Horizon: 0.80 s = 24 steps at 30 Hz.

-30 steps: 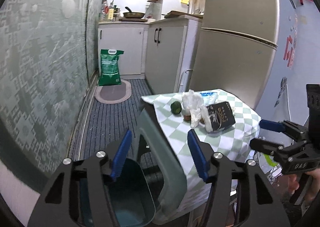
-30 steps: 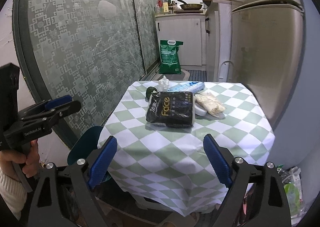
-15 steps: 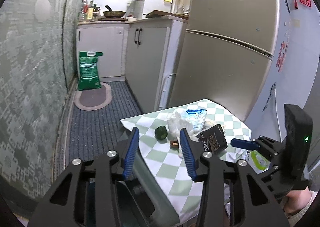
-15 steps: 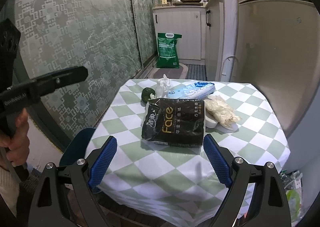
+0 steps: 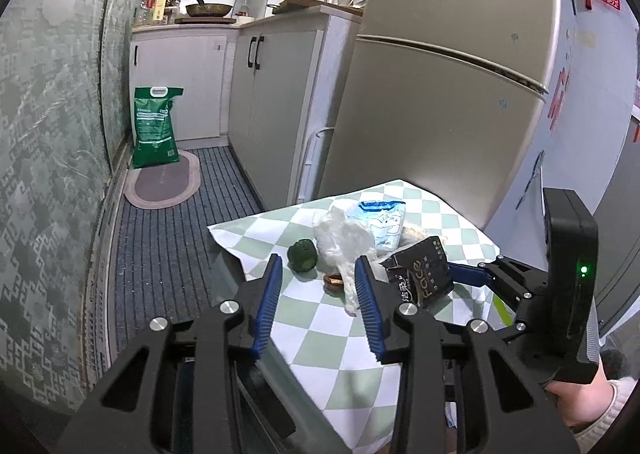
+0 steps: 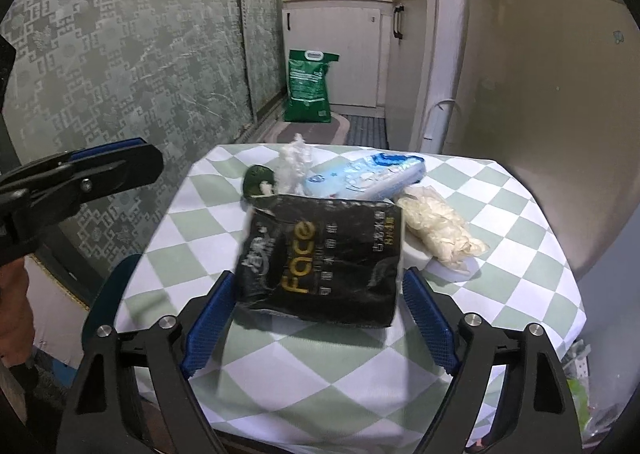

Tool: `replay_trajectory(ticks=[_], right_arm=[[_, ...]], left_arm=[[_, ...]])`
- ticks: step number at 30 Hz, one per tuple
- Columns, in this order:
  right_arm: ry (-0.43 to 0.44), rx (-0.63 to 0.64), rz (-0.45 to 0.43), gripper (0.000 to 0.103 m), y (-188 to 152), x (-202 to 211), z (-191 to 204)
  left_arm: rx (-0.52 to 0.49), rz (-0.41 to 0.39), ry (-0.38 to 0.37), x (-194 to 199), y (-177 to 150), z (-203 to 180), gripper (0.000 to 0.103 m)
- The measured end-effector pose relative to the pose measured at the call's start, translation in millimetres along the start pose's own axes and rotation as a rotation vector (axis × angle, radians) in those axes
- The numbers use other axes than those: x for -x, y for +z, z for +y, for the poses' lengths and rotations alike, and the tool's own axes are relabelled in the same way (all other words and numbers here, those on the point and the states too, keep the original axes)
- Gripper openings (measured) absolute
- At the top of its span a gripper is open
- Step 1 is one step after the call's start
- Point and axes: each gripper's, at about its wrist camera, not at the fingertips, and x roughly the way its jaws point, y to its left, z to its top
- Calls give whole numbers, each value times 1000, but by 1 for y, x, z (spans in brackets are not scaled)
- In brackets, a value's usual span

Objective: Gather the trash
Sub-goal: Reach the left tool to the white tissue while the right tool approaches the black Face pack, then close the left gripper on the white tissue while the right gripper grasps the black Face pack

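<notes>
A table with a green-and-white checked cloth (image 6: 320, 382) holds the trash. A black "Face" pack (image 6: 320, 254) lies between the jaws of my right gripper (image 6: 318, 282). Those jaws are closing, and the blue pads sit just outside the pack's two sides. Behind the pack are a crumpled white plastic bag (image 6: 294, 162), a blue-and-white packet (image 6: 368, 174), a dark green round item (image 6: 256, 180) and a clear bag of pale stuff (image 6: 436, 226). My left gripper (image 5: 318, 266) hovers over the table's left corner. Its jaws are closing with nothing between them, and a small brown item (image 5: 333, 282) lies beyond its tips.
A tall fridge (image 5: 440, 94) stands right behind the table, with white cabinets (image 5: 272, 114) beside it. A green sack (image 5: 155, 126) and an oval mat (image 5: 164, 182) are on the striped floor. A teal seat (image 6: 108, 294) stands by the table's left edge, next to a patterned wall.
My right gripper has moved forward and down, so the black pack now lies between its jaws. My left gripper has swung toward the table and narrowed its jaws.
</notes>
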Motion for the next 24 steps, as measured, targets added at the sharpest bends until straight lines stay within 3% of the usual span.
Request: replay_trajectory(ticks=[5, 6, 9, 16, 24], right_arm=[[11, -15, -5, 81, 0, -5, -4], [14, -13, -9, 73, 1, -6, -4], [25, -20, -15, 69, 2, -3, -6], [46, -40, -56, 68, 0, 20, -20], [29, -76, -91, 68, -8, 38, -46]], left_arm=[[4, 12, -13, -8, 1, -4, 39], [3, 14, -16, -10, 1, -5, 39], [7, 19, -28, -14, 2, -9, 39], [28, 25, -46, -26, 7, -17, 31], [20, 47, -29, -48, 13, -35, 31]])
